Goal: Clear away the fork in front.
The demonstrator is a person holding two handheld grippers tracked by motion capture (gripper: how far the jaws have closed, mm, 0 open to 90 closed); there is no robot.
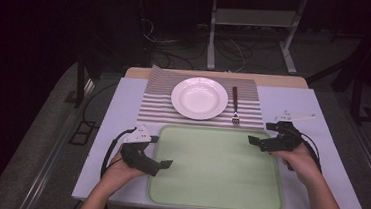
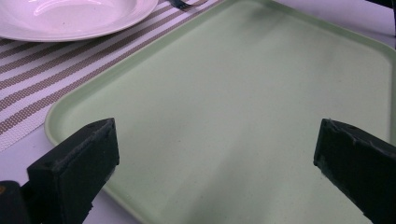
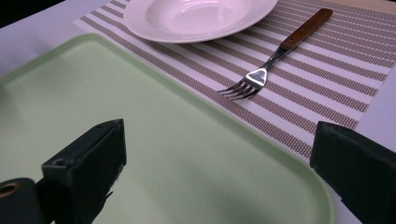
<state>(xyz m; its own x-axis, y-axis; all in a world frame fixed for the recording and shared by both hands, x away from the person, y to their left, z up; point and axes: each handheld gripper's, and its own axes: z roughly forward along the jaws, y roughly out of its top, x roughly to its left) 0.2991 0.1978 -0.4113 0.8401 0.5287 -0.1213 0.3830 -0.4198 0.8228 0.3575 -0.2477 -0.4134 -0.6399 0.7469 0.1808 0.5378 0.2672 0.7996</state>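
A pale green tray (image 1: 218, 172) lies bare at the table's front centre. Behind it a white plate (image 1: 199, 97) sits on a striped placemat (image 1: 153, 109), and to the plate's right lies a fork (image 1: 235, 106) with a wooden handle. My left gripper (image 1: 161, 152) hovers open over the tray's left rim, and my right gripper (image 1: 262, 132) stands open at its far right corner. In the left gripper view the tray (image 2: 243, 93) spans the space between the jaws, with the plate (image 2: 70, 16) beyond. The right gripper view has the fork (image 3: 271, 60), plate (image 3: 196, 16) and tray (image 3: 140, 154) ahead of empty jaws.
The white table (image 1: 114, 129) has bare strips left and right of the tray. Behind the table stand white metal stand legs (image 1: 211, 41), with cables on the dark floor (image 1: 177, 53). A cable trails from each gripper.
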